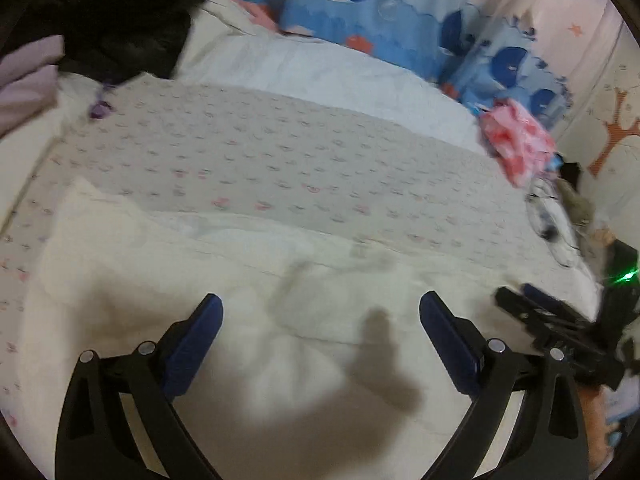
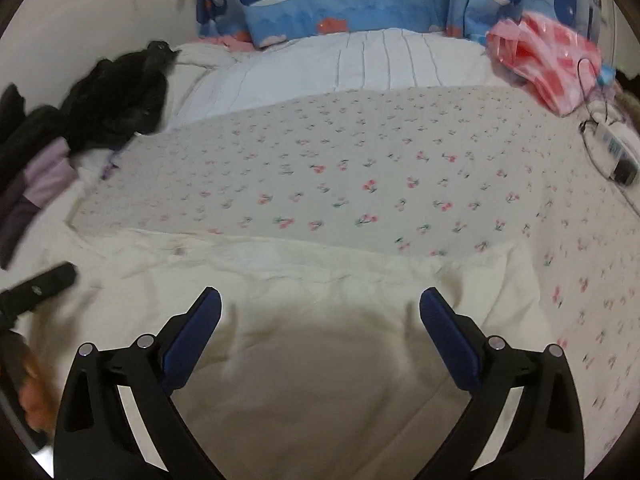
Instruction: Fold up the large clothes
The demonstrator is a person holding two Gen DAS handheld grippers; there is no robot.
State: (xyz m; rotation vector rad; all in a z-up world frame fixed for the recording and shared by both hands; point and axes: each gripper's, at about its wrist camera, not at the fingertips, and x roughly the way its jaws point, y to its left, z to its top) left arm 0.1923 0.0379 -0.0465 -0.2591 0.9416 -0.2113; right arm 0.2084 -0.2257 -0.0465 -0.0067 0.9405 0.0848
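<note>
You are holding the left gripper (image 1: pixel 320 308) wide and empty over the cream garment (image 1: pixel 248 320) lying on the cherry-print sheet (image 1: pixel 280 152). Your right gripper (image 2: pixel 320 304) is also gaping, empty. Only the right view is showing the power strip (image 2: pixel 616 152); only the left is showing a green light (image 1: pixel 626 277).

The cream garment (image 2: pixel 320 360) lies spread flat and wrinkled on the cherry-print sheet (image 2: pixel 360 168), at its near edge. Its far edge runs roughly straight across, with 1 corner sticking out at the right.
</note>
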